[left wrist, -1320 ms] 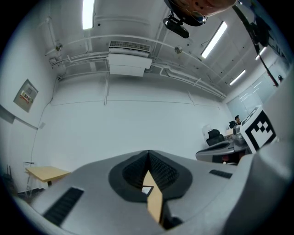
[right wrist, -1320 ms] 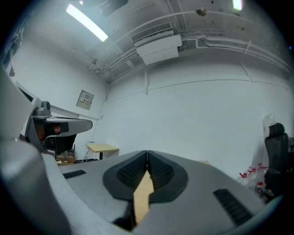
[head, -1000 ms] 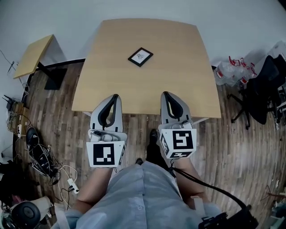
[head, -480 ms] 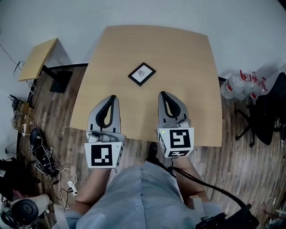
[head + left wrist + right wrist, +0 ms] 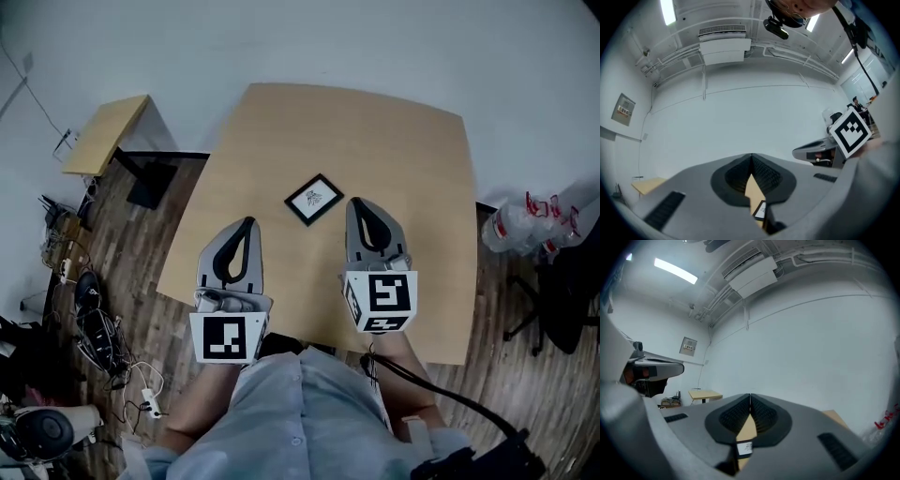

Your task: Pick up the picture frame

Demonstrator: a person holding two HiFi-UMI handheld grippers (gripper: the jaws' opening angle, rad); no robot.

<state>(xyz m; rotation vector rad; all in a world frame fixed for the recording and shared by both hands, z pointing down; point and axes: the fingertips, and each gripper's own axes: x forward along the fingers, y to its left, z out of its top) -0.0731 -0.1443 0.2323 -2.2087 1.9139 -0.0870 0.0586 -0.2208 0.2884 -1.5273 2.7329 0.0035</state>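
A small black picture frame (image 5: 314, 199) with a white print lies flat near the middle of the light wooden table (image 5: 394, 141). My left gripper (image 5: 247, 225) hovers over the table's near left part, its tips short of the frame and to its left; the jaws meet at the tip with nothing in them. The right gripper (image 5: 359, 203) is shut and empty, its tip just right of the frame. The frame (image 5: 760, 210) shows low through the left jaws' gap, and again as the frame (image 5: 744, 448) in the right gripper view.
A smaller wooden side table (image 5: 108, 133) stands at the left. Cables and gear (image 5: 94, 328) litter the floor at lower left. Plastic bottles (image 5: 525, 220) and a black chair (image 5: 572, 291) are at the right. A white wall lies beyond the table.
Both grippers have moved forward from the table's near edge out over its top, and now reach level with the frame. Both stayed shut throughout.
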